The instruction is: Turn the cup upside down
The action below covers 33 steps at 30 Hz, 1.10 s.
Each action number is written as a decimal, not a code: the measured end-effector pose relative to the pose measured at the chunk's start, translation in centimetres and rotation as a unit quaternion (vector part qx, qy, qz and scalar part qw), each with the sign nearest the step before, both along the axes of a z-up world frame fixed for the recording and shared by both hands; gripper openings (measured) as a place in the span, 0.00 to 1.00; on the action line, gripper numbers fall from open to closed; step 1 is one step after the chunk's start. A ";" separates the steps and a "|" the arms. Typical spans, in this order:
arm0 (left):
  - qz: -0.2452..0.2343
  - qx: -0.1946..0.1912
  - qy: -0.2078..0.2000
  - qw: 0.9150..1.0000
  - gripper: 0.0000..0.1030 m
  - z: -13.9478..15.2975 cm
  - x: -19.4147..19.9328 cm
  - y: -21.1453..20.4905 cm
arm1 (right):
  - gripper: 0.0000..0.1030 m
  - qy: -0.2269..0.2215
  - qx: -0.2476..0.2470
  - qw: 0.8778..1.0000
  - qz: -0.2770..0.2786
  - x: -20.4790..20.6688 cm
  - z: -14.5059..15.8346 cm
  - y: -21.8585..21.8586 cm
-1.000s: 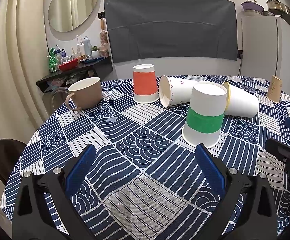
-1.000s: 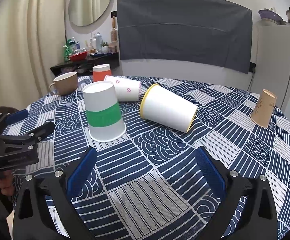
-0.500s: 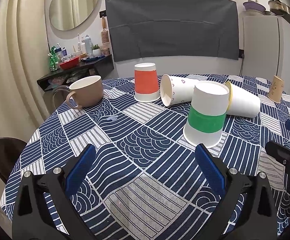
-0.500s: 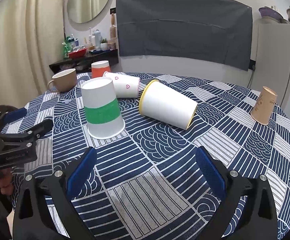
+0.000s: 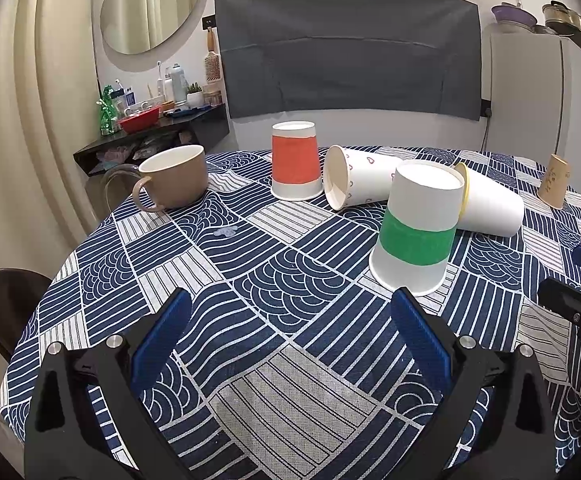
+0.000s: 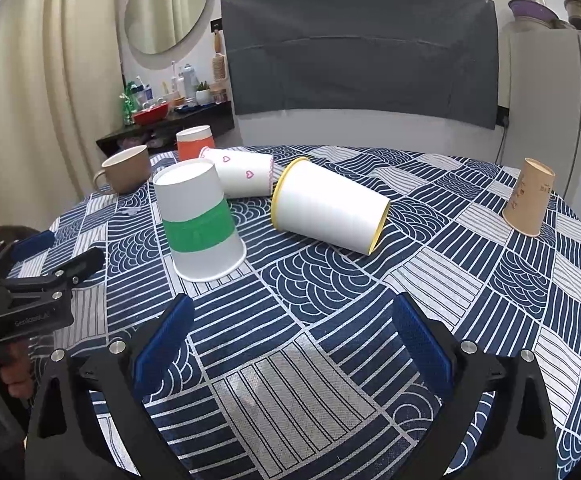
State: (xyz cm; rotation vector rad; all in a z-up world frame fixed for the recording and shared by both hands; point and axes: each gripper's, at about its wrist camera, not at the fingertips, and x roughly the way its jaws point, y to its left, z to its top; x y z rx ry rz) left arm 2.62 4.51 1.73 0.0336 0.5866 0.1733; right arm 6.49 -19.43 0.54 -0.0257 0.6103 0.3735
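**Both grippers creep toward the fallen cups**

Since a second ago both views have edged slightly closer to the cups; nothing on the table has shifted. Nearest, the right gripper (image 6: 290, 344) and left gripper (image 5: 290, 344) hang spread wide and empty over the tablecloth (image 6: 330, 380). Beyond stands the green-banded cup (image 6: 200, 224), already inverted. Behind it the yellow-rimmed cup (image 6: 330, 210) lies on its side, likely the next target: approach, pinch its wall, then tip it mouth-down.
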 end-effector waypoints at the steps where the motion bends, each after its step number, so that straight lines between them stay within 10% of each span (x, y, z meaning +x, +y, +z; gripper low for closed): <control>1: 0.001 -0.001 -0.001 1.000 0.95 0.0 0.0 0.1 | 0.92 0.000 0.001 1.000 -0.001 0.0 0.0 0.0; 33: 0.003 -0.003 0.003 1.000 0.95 -0.1 0.2 0.1 | 0.92 0.004 -0.001 1.000 0.002 0.0 0.1 0.1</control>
